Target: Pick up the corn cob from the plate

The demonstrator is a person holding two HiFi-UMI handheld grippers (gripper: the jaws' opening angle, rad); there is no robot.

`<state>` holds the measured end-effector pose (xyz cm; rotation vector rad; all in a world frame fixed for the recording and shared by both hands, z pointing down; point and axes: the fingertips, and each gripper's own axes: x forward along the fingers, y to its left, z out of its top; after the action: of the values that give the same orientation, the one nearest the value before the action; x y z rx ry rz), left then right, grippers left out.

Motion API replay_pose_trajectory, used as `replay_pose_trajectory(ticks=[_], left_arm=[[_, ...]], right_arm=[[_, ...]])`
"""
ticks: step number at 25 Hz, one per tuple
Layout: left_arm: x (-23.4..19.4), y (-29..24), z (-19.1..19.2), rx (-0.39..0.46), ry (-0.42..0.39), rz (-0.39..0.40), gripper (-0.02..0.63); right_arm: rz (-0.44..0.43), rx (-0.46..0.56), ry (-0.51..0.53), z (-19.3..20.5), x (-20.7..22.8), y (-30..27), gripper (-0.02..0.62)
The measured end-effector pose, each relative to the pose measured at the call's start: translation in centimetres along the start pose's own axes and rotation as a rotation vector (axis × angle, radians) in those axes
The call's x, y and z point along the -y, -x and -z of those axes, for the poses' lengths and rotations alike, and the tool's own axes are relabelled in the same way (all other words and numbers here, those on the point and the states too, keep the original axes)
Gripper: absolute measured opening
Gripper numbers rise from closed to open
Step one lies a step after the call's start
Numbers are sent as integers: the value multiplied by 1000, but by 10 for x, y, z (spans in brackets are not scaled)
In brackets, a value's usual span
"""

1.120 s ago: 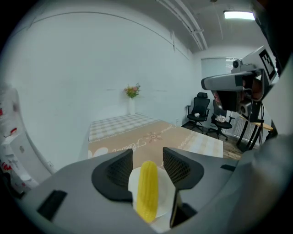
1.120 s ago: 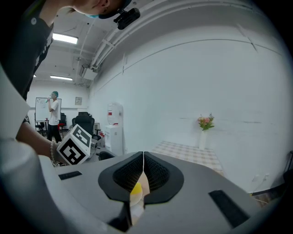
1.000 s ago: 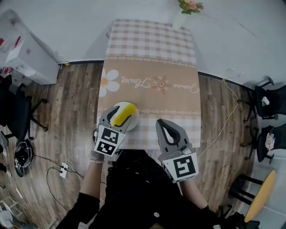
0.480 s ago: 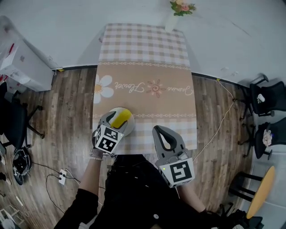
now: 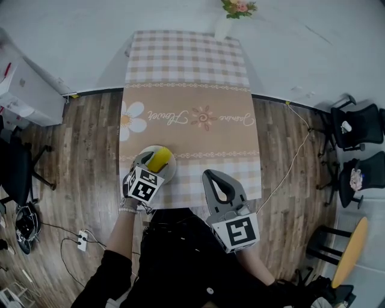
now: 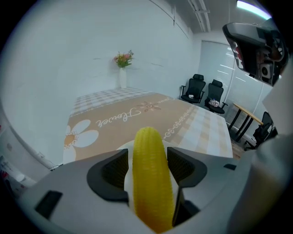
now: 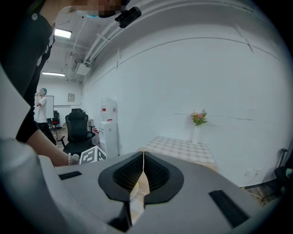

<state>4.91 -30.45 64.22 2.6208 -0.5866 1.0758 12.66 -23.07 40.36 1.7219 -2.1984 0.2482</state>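
Note:
A yellow corn cob (image 5: 159, 158) lies on a small white plate (image 5: 171, 168) near the front left of the table. My left gripper (image 5: 154, 162) slants down over the plate, jaws wide apart. In the left gripper view the corn cob (image 6: 150, 173) runs lengthwise between the two pads of this gripper (image 6: 147, 154). Slivers of white plate (image 6: 128, 151) show on either side of it, so the pads are not pressing. My right gripper (image 5: 219, 181) hovers over the table's front edge. Its pads (image 7: 143, 157) meet with nothing between them.
The table wears a checked cloth with a tan flowered runner (image 5: 186, 120). A vase of flowers (image 5: 231, 11) stands at its far end by the wall. Black office chairs (image 5: 355, 129) are at the right, a white cabinet (image 5: 27, 90) at the left, and cables cross the wooden floor.
My left gripper has sunk toward the plate and now straddles the corn cob more closely. The right gripper has hardly moved.

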Motion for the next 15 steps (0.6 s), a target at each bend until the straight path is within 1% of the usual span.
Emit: replay_pose_trajectory(ticks=[2,5,11,15], left_arm=[[1,-3,1,-4,4,9,262],[2,-10,7,-36,-9,14,262],[2,-16,11,-71,-51,-22,261],[2,-15,11,-71,-63,-32,261]], right_arm=[[-2,-6,1,-1,0,0,43],[17,-7,-8,-1,2,0,43],[15,-11,-11,2,1,0,43],[3,-1,-9,4,-2,2,43]])
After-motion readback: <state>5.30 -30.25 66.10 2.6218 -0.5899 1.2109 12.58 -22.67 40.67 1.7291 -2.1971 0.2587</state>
